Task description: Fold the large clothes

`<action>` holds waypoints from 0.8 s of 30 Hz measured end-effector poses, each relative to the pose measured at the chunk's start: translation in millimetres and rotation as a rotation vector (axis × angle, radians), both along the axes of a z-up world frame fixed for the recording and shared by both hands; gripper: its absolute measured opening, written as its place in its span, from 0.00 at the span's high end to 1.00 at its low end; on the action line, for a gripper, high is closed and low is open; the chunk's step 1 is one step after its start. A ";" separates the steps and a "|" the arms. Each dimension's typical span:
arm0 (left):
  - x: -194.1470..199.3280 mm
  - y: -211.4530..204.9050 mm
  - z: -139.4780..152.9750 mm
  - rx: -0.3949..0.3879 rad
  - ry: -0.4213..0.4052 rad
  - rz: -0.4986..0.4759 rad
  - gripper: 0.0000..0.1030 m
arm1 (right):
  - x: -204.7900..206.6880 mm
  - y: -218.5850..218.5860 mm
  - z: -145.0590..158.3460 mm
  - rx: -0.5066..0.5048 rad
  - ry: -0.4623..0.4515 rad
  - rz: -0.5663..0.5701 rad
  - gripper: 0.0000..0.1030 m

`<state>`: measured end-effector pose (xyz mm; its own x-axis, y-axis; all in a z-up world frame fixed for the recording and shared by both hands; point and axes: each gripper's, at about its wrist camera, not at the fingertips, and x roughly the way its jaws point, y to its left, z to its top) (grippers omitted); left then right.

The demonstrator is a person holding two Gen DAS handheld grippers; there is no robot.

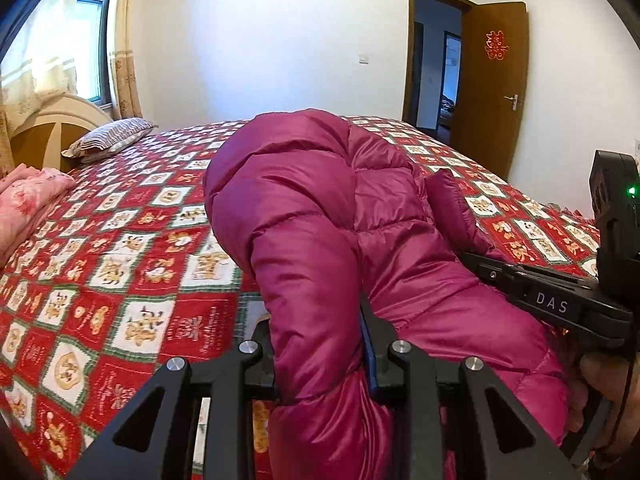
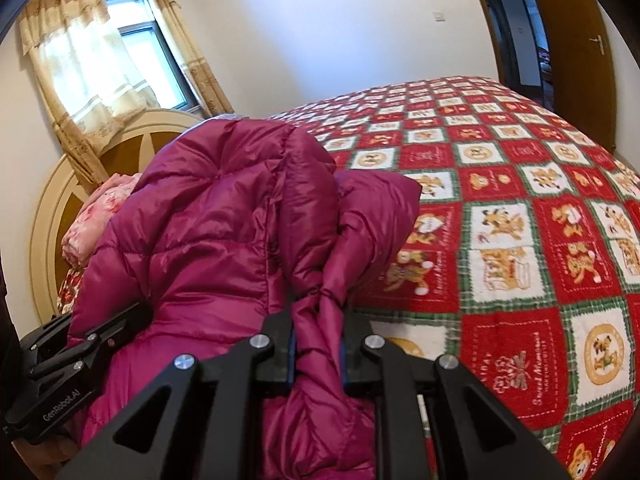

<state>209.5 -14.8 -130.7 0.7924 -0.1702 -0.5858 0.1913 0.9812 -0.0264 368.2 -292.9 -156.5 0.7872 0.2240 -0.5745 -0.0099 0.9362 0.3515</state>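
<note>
A puffy magenta down jacket (image 1: 320,208) is bunched up and held above the bed. My left gripper (image 1: 320,360) is shut on a thick fold of it, the fabric squeezed between its fingers. My right gripper (image 2: 318,344) is shut on a twisted bunch of the same jacket (image 2: 216,232). The right gripper also shows in the left wrist view (image 1: 552,300) at the right edge, against the jacket. The left gripper shows in the right wrist view (image 2: 80,344) at the lower left, partly hidden behind the jacket.
The bed has a red, white and green patchwork quilt (image 1: 120,264) (image 2: 520,240). A striped pillow (image 1: 108,140), a folded pink blanket (image 1: 28,196) and a round headboard (image 2: 52,208) lie at its head. A curtained window (image 2: 100,60) and open wooden door (image 1: 492,80) stand beyond.
</note>
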 end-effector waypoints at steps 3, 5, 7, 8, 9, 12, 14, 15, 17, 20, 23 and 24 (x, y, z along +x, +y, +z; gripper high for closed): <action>-3.7 6.5 3.2 -0.001 -0.005 0.010 0.71 | 3.0 7.2 3.6 -0.005 -0.006 0.017 0.83; -6.0 11.9 5.1 -0.001 -0.008 0.017 0.71 | 5.9 11.6 5.7 -0.008 -0.009 0.026 0.83; -8.0 17.2 6.4 0.000 -0.010 0.027 0.71 | 9.1 15.9 7.3 -0.010 -0.010 0.038 0.83; -8.9 20.1 7.0 -0.001 -0.011 0.031 0.71 | 10.9 18.3 8.0 -0.013 -0.011 0.045 0.83; -9.9 22.5 7.5 0.000 -0.012 0.035 0.71 | 12.4 20.8 8.4 -0.015 -0.011 0.052 0.83; -12.3 31.0 7.5 -0.003 -0.010 0.051 0.71 | 17.0 28.1 8.9 -0.018 -0.009 0.070 0.83; -13.8 36.3 6.8 0.000 -0.009 0.058 0.71 | 20.6 34.5 9.4 -0.022 -0.008 0.083 0.83; -14.9 39.6 6.4 0.002 -0.009 0.065 0.71 | 21.8 37.0 9.9 -0.025 -0.007 0.089 0.83; -16.3 45.3 6.0 0.004 -0.008 0.074 0.71 | 26.3 43.6 11.0 -0.032 -0.008 0.104 0.83; -18.6 54.1 5.9 0.002 -0.006 0.088 0.71 | 33.4 51.5 12.0 -0.036 -0.007 0.121 0.83; -20.3 64.3 5.5 0.003 -0.006 0.104 0.71 | 40.8 60.1 11.8 -0.044 -0.005 0.144 0.83; -20.8 67.6 5.1 0.006 -0.005 0.108 0.71 | 42.5 62.5 11.9 -0.045 -0.005 0.149 0.83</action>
<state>188.7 52.8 -125.6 0.8091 -0.0799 -0.5823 0.0843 0.9962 -0.0196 410.7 -230.4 -144.6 0.7498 0.3125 -0.5832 -0.1515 0.9391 0.3084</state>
